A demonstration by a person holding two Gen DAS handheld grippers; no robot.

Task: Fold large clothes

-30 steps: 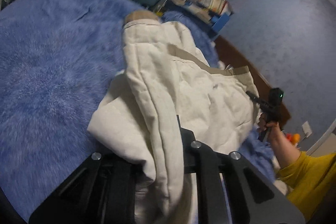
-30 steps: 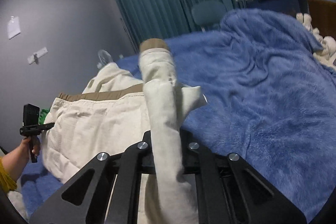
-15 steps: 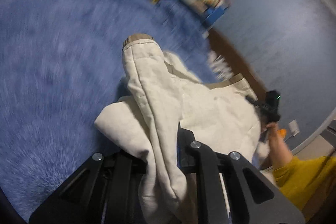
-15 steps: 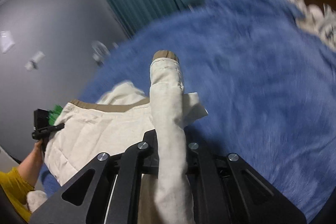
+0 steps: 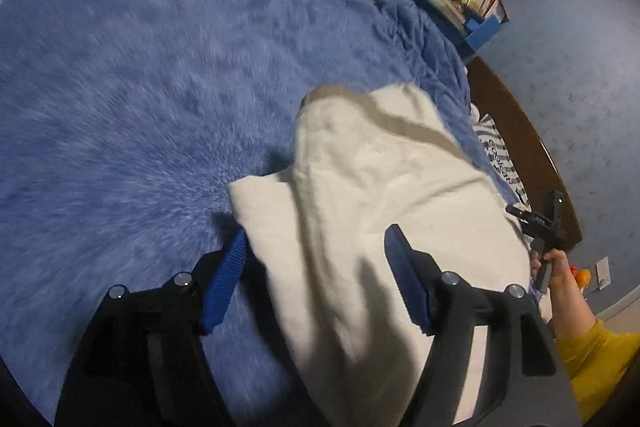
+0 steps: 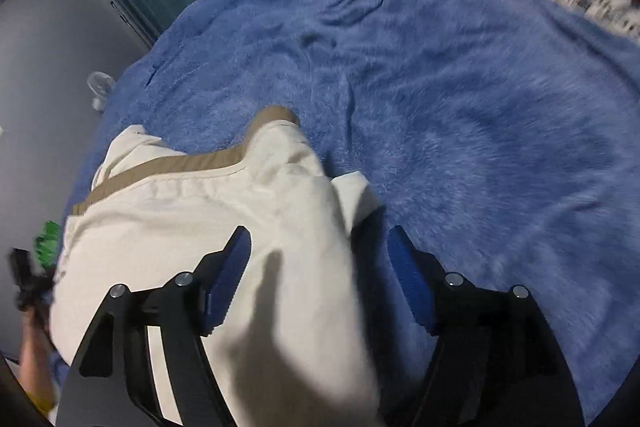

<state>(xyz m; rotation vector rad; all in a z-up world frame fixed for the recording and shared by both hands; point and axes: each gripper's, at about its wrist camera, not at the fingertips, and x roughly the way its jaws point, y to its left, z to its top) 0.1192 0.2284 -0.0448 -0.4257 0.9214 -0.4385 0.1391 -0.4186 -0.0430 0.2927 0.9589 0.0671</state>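
Both grippers' fingers (image 5: pixel 234 259) opening around cream garment (image 5: pixel 360 211) on blue blanket (image 5: pixel 140 87).

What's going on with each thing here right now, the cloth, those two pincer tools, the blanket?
Cream garment: lying folded over on the bed, tan band showing, cloth between both pairs of jaws but not pinched.
Left gripper: jaws opening, pads off the cloth.
Right gripper: jaws opening, pads off the cloth.
Blue fleece blanket: spread over the bed, rumpled.
Striped cloth: lying at the bed's edge.
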